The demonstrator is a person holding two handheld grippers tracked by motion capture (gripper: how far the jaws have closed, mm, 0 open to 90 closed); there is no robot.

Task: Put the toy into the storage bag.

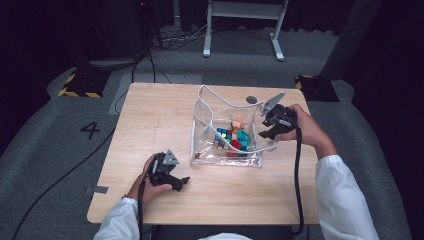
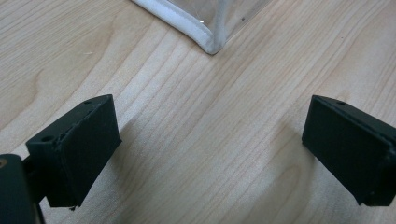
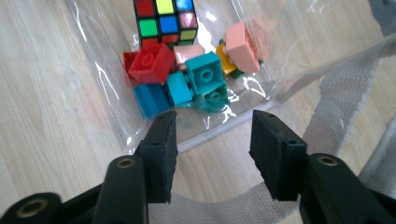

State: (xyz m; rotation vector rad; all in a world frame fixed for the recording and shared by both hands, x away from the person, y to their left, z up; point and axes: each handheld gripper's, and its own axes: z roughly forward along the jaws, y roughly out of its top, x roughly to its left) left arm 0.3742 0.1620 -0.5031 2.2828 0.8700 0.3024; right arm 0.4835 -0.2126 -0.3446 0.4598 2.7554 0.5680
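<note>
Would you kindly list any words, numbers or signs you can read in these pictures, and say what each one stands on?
"4": a large dark numeral on the grey floor, left of the table.
No readable print on the clear bag, the puzzle cube or the bricks.

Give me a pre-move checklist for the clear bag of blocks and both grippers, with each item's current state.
1. Clear bag stands open on the table: ok.
2. Blocks and puzzle cube lie inside the bag: ok.
3. Right gripper empty, jaws apart at the bag's rim with nothing between the pads: ok.
4. Left gripper open and empty over bare table, short of the bag's corner: ok.
5. Bag strap lies clear of the right gripper's jaws: cannot tell; webbing runs just beneath them.
6. Bag steadied by a gripper: not ok.
</note>
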